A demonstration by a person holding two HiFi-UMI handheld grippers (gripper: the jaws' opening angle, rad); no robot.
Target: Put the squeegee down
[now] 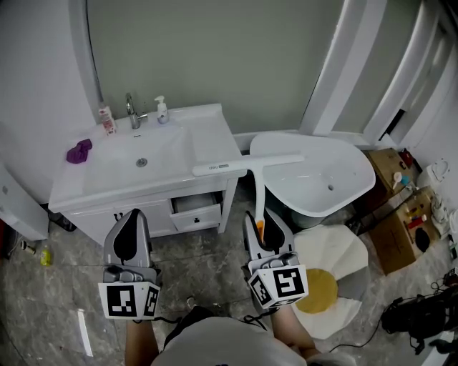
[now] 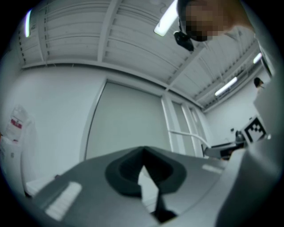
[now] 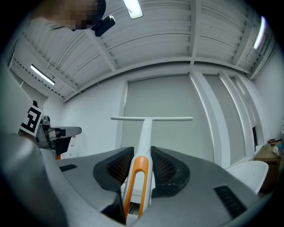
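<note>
A white vanity with a sink basin and chrome faucet stands against a grey-green wall — its drawer slightly open. The floor is grey marbled tile. A white bathtub sits to the right, with cardboard boxes beyond it. Overhead — strip lights on a slatted ceiling.

A purple cloth lies on the white vanity; a bathtub stands beside it.

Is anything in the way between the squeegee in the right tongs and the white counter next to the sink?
Nothing visible. The right tongs grip the squeegee by its handle, blade pointing toward the counter's bare right part. The bottles stand back by the tap, and the purple cloth lies at the far left.
</note>
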